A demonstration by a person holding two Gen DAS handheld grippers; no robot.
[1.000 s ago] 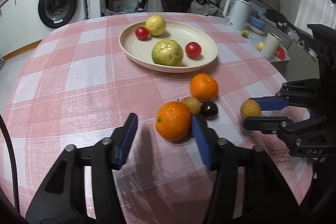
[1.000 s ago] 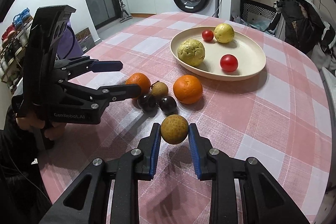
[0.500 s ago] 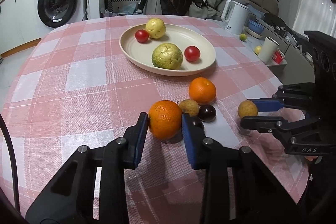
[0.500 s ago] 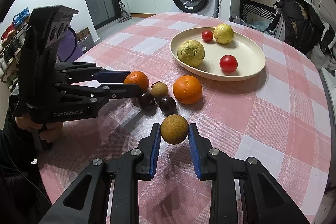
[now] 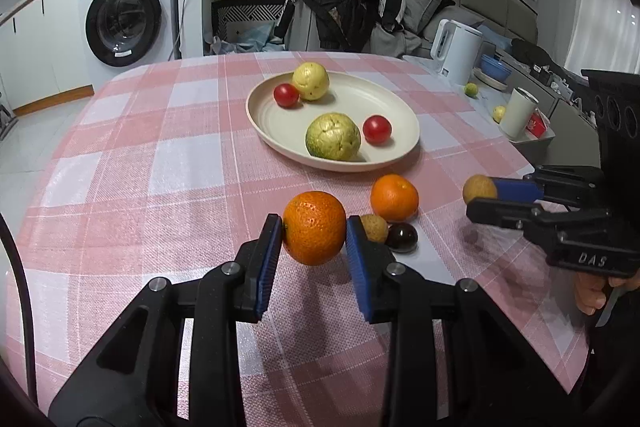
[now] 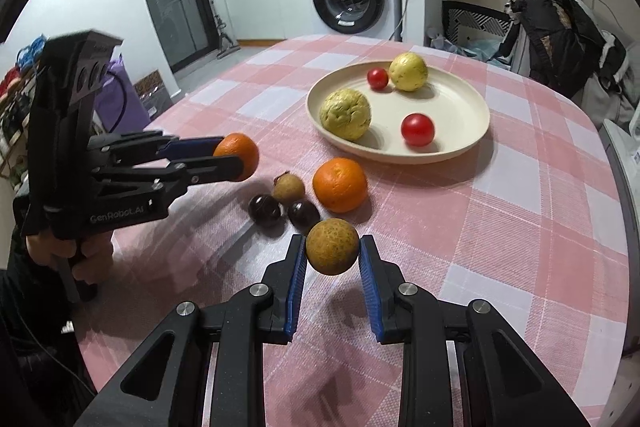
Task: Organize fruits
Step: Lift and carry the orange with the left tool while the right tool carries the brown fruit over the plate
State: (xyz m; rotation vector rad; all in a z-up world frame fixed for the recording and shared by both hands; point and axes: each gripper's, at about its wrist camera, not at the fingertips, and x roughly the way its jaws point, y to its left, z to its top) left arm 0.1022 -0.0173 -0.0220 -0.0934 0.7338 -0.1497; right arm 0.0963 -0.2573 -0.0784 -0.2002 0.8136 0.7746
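My left claw clenched on orange, firm, rind grippy, held across widest girth. Right claw grasping small brown fruit, light, thin-shelled; squeeze gently.

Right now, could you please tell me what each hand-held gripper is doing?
Left hand-held gripper: closed on the orange, lifted.
Right hand-held gripper: closed on the small brownish fruit.
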